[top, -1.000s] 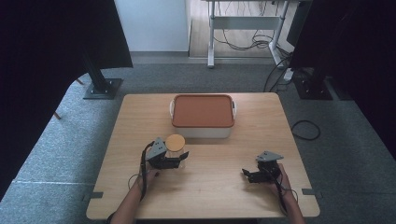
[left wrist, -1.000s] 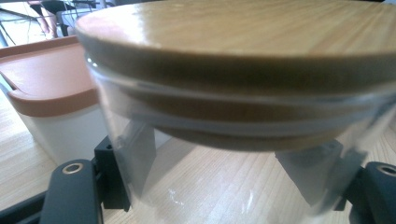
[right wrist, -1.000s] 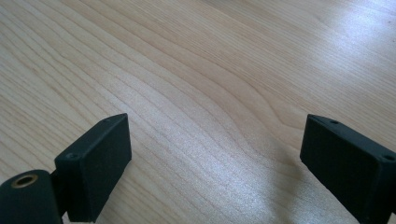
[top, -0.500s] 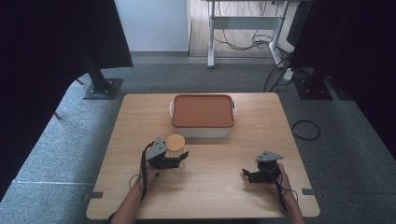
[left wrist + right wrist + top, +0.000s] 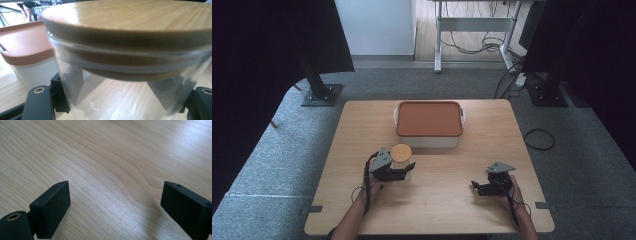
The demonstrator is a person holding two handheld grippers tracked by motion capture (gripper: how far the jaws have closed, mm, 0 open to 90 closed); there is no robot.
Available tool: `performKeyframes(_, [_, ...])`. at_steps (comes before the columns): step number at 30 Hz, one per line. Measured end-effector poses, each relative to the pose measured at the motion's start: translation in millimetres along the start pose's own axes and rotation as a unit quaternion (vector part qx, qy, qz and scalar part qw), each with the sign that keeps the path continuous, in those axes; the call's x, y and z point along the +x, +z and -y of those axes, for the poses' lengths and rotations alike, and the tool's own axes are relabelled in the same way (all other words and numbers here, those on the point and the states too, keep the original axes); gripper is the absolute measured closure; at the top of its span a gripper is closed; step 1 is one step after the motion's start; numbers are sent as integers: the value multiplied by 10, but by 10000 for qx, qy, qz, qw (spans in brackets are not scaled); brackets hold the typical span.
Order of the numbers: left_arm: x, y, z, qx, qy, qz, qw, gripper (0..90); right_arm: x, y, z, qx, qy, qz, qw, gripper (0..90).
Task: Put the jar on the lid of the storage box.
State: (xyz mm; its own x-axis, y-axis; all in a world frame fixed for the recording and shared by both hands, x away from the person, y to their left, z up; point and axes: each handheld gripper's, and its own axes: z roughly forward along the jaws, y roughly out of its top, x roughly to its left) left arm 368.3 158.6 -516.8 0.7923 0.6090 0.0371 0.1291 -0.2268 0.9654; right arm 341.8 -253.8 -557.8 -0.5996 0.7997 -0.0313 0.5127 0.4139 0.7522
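Currently, the left gripper (image 5: 404, 170) grasps a clear glass jar (image 5: 402, 164) near the left-centre of the wooden counter (image 5: 447, 210). The jar stands upright on the counter and carries a round wooden lid (image 5: 401, 152), which sits seated in the jar mouth. In the left gripper view, the jar (image 5: 125, 90) sits between the two black fingers (image 5: 40, 102), one at each side of the glass wall, and the pads press against the glass. The lid (image 5: 130, 22) spans the upper part of that view.

Behind the jar, toward the far edge of the counter, stands a white rectangular container (image 5: 430, 141) closed with an orange-brown lid (image 5: 429, 118). The jar is near the container's front left corner but apart from it. In the left gripper view, the container (image 5: 35, 72) shows beyond the jar at the left.

The right gripper (image 5: 479, 189) lies at the right side of the counter, well apart from the jar and the container. In the right gripper view, its fingers (image 5: 52, 210) stand spread, released, with bare counter (image 5: 112, 170) between them and nothing in the gap.

The person's forearms enter from the near edge of the counter, each hand on its own gripper. A cable trails back from each gripper along the forearm.
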Motion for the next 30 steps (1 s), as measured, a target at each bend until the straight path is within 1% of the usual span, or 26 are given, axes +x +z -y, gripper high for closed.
performKeyframes(5, [-31, -25, -47, -73, 38, 85, 9999, 256, 2, 0, 0, 3, -7, 8, 10000, 86])
performKeyframes(7, [-66, -36, -82, -99, 107, 150, 9998, 256, 4, 1, 0, 6, -11, 12, 10000, 86])
performKeyframes(13, [-104, -71, -141, -167, 190, 247, 9994, 256, 4, 2, -1, 13, -13, 5, 10000, 87])
performKeyframes(20, [-133, -119, -202, -231, 269, 318, 9989, 256, 7, 5, -2, 25, -23, 9, 10000, 87])
performKeyframes(30, [-164, -86, -181, -121, 311, 415, 9986, 256, 9, 7, -3, 45, -34, 16, 10000, 87])
